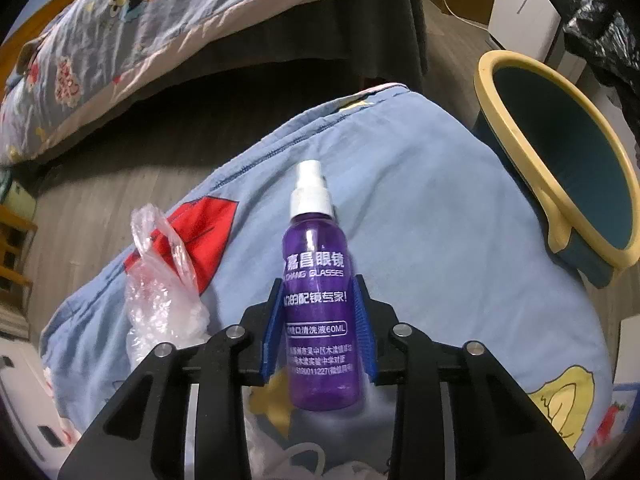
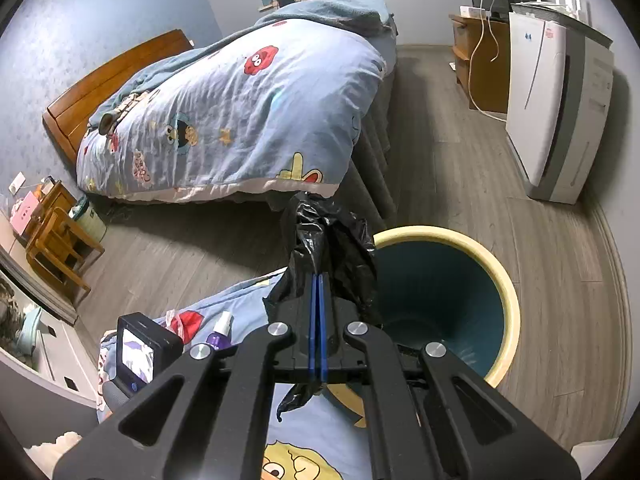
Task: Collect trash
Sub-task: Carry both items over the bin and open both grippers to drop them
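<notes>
1. We see the left gripper (image 1: 319,300) angled steeply down, blue pads pinching a purple plastic spray bottle (image 1: 318,300) lying on the light-blue cartoon quilt (image 1: 440,220).
2. The right gripper (image 2: 319,292), pressed together, clamps a black plastic bag (image 2: 344,240).
3. A teal, cream-rimmed bin (image 2: 444,292) stands at two o'clock on the grey wood floor (image 2: 460,168).

Floor: we see grey wood planks (image 2: 460,184).
Walls: we see pale blue (image 2: 100,12).
Furniture: we see a wooden-headboard bed (image 2: 112,68), white air purifier (image 2: 556,108), wooden cabinet (image 2: 476,60).
</notes>
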